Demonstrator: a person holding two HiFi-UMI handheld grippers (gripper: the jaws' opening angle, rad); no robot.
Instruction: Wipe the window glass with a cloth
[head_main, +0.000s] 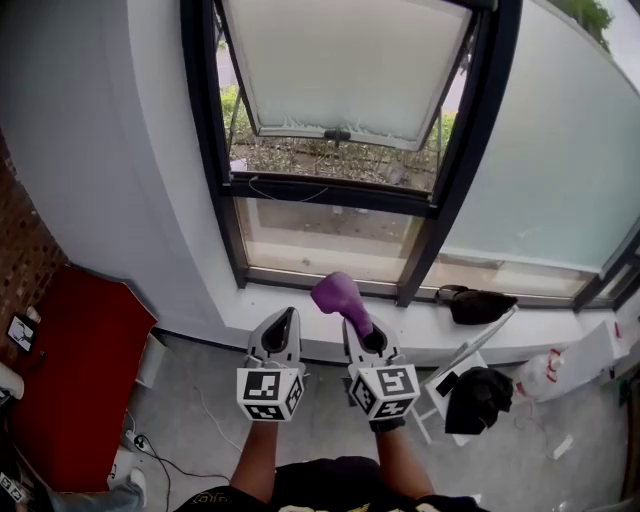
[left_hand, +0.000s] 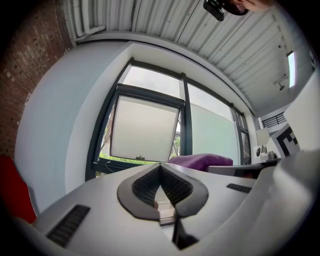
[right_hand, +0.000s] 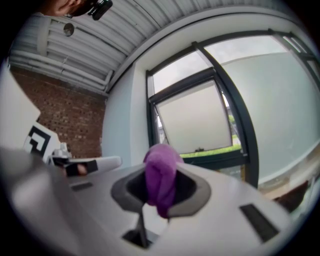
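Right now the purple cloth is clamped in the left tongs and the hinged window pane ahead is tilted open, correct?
Not quite. The purple cloth is clamped in the right tongs, not the left; the right gripper view shows it between them. The left tongs are shut on nothing. The hinged window pane is tilted open, as you said.

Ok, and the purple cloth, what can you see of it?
The purple cloth is a soft, matte fabric bunched into a rounded wad with folds. The right gripper has its jaws shut on the lower end, so the bulk pokes out past the tips toward the window glass. It is held in the air and appears short of the glass, touching only those jaws; the left gripper beside it is clear of it.
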